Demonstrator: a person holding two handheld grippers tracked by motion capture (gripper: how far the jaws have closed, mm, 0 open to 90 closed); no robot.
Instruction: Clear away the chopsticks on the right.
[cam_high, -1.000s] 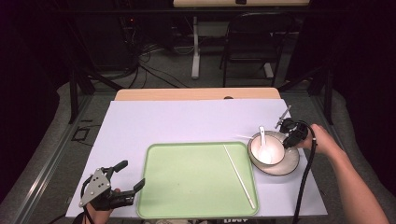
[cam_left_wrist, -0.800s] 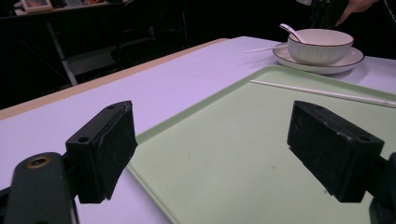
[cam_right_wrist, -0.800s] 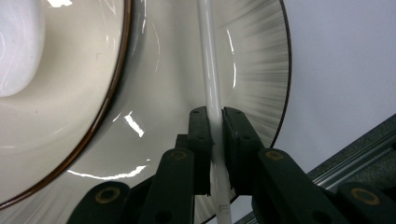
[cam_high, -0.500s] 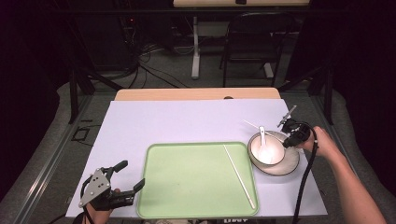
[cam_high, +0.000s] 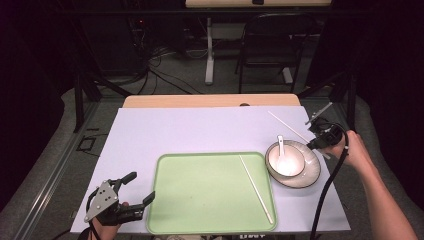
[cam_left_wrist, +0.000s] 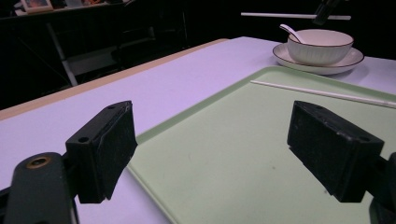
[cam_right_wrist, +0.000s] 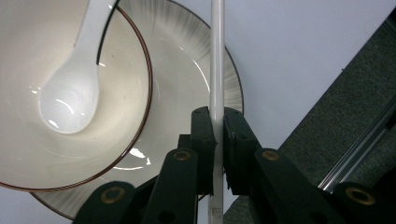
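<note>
My right gripper (cam_high: 314, 144) (cam_right_wrist: 216, 126) is shut on a white chopstick (cam_high: 290, 127) (cam_right_wrist: 217, 56) and holds it above the right rim of a ribbed plate (cam_high: 306, 176) (cam_right_wrist: 187, 84). On that plate stands a cream bowl (cam_high: 287, 162) (cam_right_wrist: 119, 121) with a white spoon (cam_high: 281, 145) (cam_right_wrist: 70, 93) in it. A second white chopstick (cam_high: 256, 189) (cam_left_wrist: 327, 93) lies on the right side of the green tray (cam_high: 210, 190) (cam_left_wrist: 224, 154). My left gripper (cam_high: 140, 187) (cam_left_wrist: 210, 154) rests open at the tray's near left corner, with nothing between its pads.
A white sheet (cam_high: 190, 132) covers the table, bare behind the tray. The table's right edge (cam_high: 336, 200) runs just under my right forearm. A black cable (cam_high: 327, 190) trails from the right gripper. A chair (cam_high: 272, 45) and a table leg (cam_high: 210, 55) stand beyond the far edge.
My right gripper has risen and drawn slightly back from the bowl, lifting the chopstick with it. The left gripper has kept still.
</note>
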